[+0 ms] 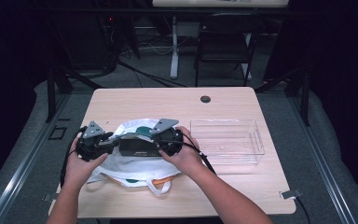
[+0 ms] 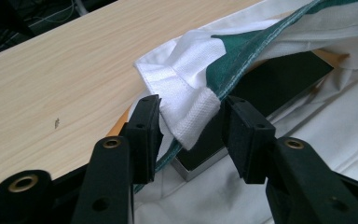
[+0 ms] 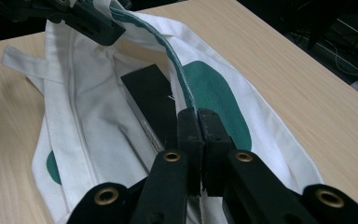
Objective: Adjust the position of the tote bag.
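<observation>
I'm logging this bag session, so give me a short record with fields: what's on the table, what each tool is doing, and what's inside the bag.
Surface: light wooden table
Main item: white cloth bag with green patches, lying flat, mouth being opened
Inside bag: black flat box, partly covered by the cloth
Left tool: jaws apart around the bag's white handle strap and green-edged rim, not pressing it
Right tool: jaws shut on the bag's green-edged rim
Nearby: clear plastic bin right of the bag, apart from it
Bin contents: looks empty

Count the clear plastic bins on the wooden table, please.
1. The clear rectangular plastic bin stands on the table's right half, beside the white cloth bag.
</observation>
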Demonstrator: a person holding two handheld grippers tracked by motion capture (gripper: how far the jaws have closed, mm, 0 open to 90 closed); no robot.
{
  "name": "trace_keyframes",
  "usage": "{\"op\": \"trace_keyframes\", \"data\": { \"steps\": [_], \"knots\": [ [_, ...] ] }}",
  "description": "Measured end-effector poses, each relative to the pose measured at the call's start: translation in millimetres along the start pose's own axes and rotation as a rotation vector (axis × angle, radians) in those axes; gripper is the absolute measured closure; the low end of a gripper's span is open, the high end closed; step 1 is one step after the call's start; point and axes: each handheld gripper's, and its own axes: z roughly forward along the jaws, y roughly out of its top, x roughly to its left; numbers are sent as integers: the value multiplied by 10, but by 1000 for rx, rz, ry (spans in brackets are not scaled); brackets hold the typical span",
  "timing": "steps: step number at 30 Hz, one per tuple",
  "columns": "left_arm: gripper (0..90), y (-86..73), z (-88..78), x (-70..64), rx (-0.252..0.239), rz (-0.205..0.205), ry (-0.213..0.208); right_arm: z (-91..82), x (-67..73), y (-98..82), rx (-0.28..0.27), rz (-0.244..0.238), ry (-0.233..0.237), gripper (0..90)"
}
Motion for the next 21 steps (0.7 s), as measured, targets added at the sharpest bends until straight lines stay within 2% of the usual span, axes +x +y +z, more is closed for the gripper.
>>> {"op": "trace_keyframes", "data": {
  "steps": [5,10,21],
  "knots": [
    [619,2,17,-8,0,-6,5,17,-11,4,0,8,-1,890],
    [703,1,32,-33,11,9,7,35,-35,2,4,17,-2,890],
    [766,16,43,-61,-8,21,31,40,-33,-2,-4,15,-4,886]
  ]
}}
